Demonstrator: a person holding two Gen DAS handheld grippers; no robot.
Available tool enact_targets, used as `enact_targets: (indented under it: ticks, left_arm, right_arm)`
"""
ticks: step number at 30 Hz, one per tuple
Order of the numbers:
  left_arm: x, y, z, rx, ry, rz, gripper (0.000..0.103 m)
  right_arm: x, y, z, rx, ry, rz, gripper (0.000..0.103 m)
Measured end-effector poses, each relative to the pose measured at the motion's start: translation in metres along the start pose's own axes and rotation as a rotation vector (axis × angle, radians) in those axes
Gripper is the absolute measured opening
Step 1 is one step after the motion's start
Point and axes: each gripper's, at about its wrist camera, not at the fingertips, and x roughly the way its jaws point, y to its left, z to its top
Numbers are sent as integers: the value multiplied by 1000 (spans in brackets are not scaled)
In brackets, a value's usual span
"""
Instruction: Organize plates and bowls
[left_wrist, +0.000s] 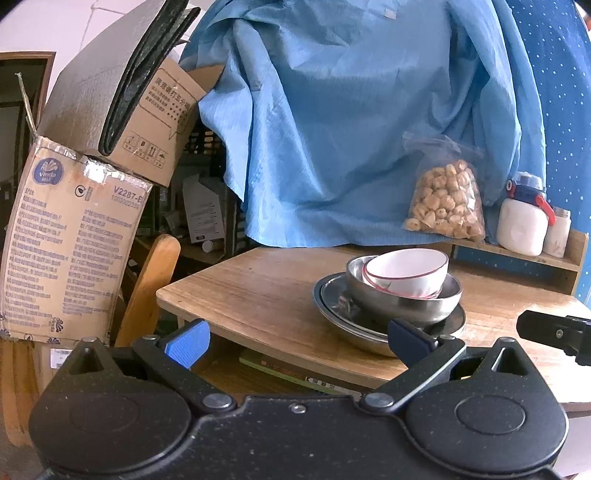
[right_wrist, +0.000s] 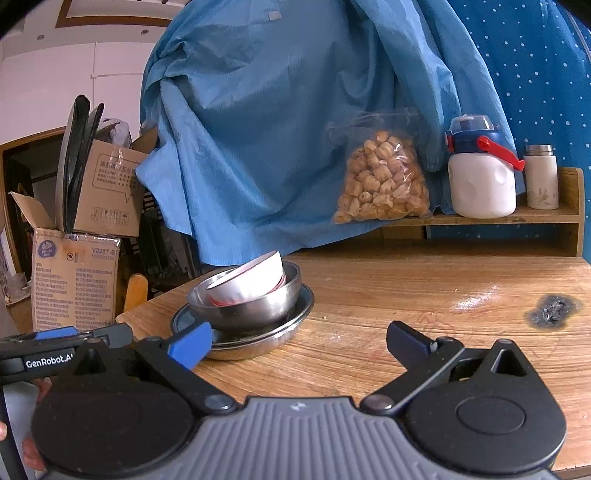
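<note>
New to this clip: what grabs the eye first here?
A stack of dishes near the table's left edge: a white bowl tilted inside a steel bowl, on steel plates. Behind hangs a big blue cloth, with a bag of snacks on the shelf. Both grippers, left and right, are open and empty.

A white bowl with a red rim line sits in a silver steel bowl. Light blue cloth; white-dotted dark blue fabric; tan wooden table.
</note>
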Motion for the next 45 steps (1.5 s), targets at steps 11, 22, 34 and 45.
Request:
enact_targets:
  ticks: [11, 22, 34, 45]
  left_arm:
    - [1, 0, -1, 11, 4, -6, 102]
    - [3, 1, -1, 8, 15, -3, 102]
    - [8, 2, -3, -8, 72, -28, 102]
    - [8, 1, -2, 7, 71, -38, 102]
  right_arm:
    - [5, 1, -3, -4, 15, 0, 103]
    - [6, 3, -3, -8, 19, -2, 103]
    - [6, 3, -4, -11, 21, -4, 103]
    - [6, 2, -4, -16, 22, -3, 103]
